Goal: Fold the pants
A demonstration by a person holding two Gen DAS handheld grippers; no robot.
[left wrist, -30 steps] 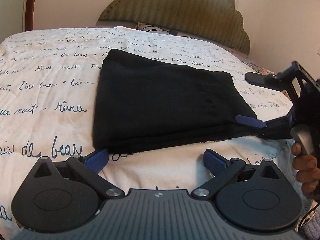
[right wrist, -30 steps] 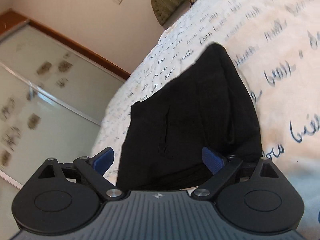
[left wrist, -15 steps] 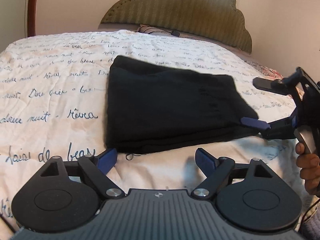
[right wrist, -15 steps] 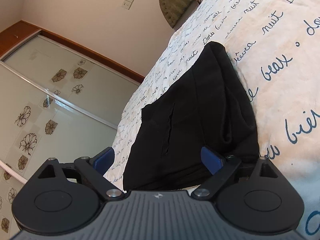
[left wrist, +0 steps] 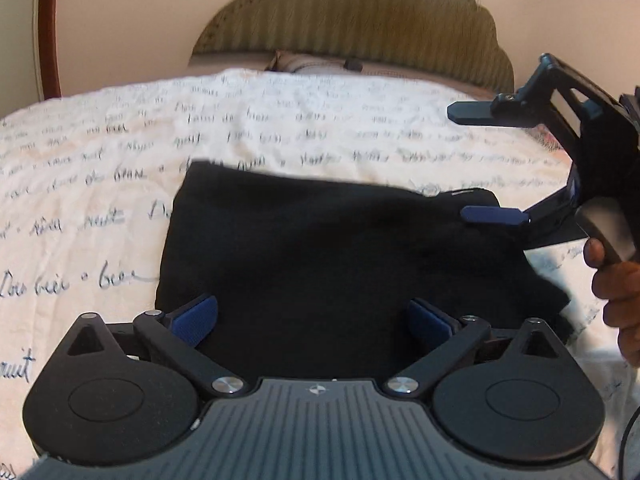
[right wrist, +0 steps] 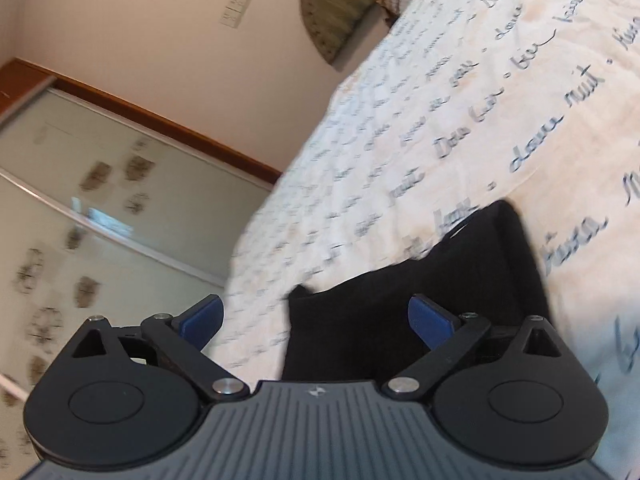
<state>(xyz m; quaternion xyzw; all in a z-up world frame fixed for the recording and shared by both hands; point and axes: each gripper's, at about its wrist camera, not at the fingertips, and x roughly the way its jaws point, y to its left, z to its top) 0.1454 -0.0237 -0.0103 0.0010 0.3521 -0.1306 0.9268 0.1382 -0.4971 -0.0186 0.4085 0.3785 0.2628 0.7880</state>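
So we're pretty far into this one, judging by how things lie. The pants (left wrist: 320, 264) are already a compact black rectangle with several layers stacked, sitting on the bed (left wrist: 120, 168) near the foot end, on that white cover with the blue handwriting print. The edges look fairly square from the left wrist view; the near right corner bulges out a bit, so a last tidy-up or one more fold may be all that's left. That part is our guess.

Our left tongs (left wrist: 312, 318) hang over the near edge of the bundle with the jaws wide apart. They've just opened back out fully after a brief narrowing, and nothing is pinched between the pads. Our right tongs (right wrist: 316, 318) are spread wide too, over the right-hand corner of the pants, gripping nothing. A hand (left wrist: 616, 292) shows on the handle at the right.

Around it: a padded headboard (left wrist: 352, 24) with a pillow (left wrist: 296, 62) below it, a light switch (right wrist: 235, 11) on the wall, and a sliding wardrobe door (right wrist: 80, 220) with a flower pattern. Nothing else lies on the cover around the pants, so nothing's in our way. Both views are a bit smeared.
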